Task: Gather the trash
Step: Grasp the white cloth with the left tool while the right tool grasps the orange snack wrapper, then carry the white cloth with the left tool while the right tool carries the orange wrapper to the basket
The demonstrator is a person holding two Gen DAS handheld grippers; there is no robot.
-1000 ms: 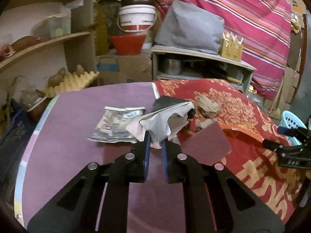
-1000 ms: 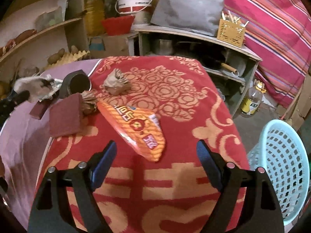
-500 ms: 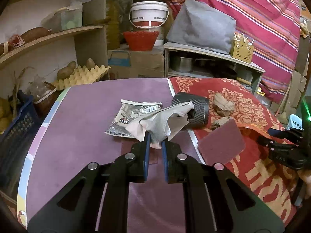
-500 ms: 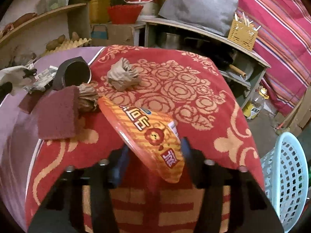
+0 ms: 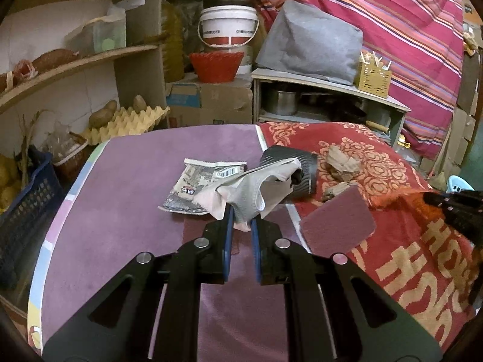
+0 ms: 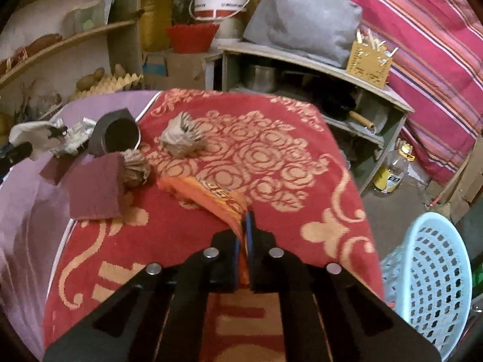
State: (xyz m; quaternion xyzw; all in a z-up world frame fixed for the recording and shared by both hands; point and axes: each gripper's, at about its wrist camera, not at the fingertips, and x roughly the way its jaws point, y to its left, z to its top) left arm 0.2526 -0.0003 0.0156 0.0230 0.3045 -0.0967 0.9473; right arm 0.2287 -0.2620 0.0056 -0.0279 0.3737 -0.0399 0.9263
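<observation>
With the left tongs (image 5: 240, 226) pinching a limp tissue (image 5: 250, 187) and the right tongs (image 6: 244, 226) clamping only the orange wrapper (image 6: 208, 194) by its edge, either could slip free short of the blue basket (image 6: 434, 274).

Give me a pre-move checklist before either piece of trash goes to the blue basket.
1. Left hand-held gripper shut on the crumpled tissue: ok.
2. Right hand-held gripper shut on the orange snack wrapper: ok.
3. Wrapper fully lifted off the red cloth: cannot tell; its far end is blurred.
4. Blue basket in view beside the table, opening unobstructed: ok.
5. Table cleared of trash: not ok; a paper wad and a printed packet remain.
</observation>
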